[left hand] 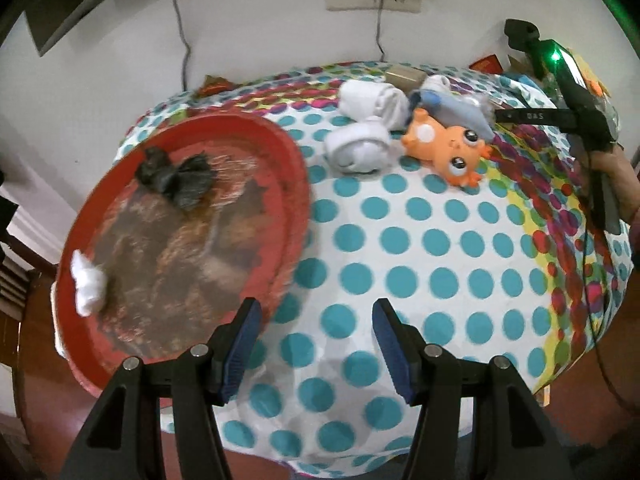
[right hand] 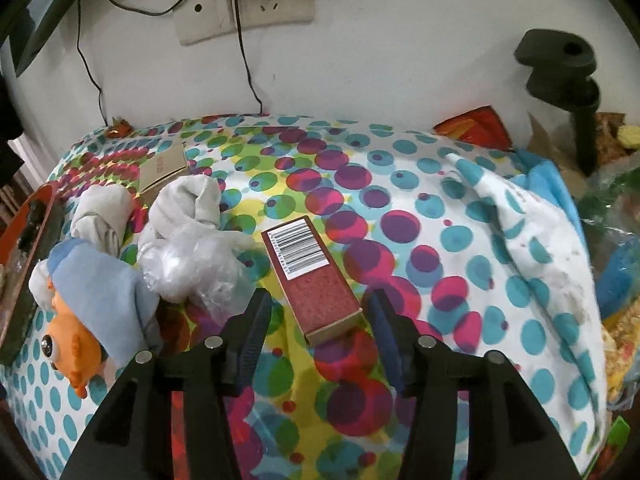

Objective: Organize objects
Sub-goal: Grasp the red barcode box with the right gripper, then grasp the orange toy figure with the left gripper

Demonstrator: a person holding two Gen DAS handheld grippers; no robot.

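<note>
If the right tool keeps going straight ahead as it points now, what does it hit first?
Most likely the red matchbox: it lies directly ahead, its near end already between the open right tool's fingers. Depth is unclear, so the tool may pass just above it.

Black tongs (left hand: 316, 354), blue ribbed pads (left hand: 390, 350), silver pivot screws.

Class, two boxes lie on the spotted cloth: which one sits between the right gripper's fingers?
The red box with the barcode lies between the open right gripper; the plain tan box lies far back, near the wall.
</note>
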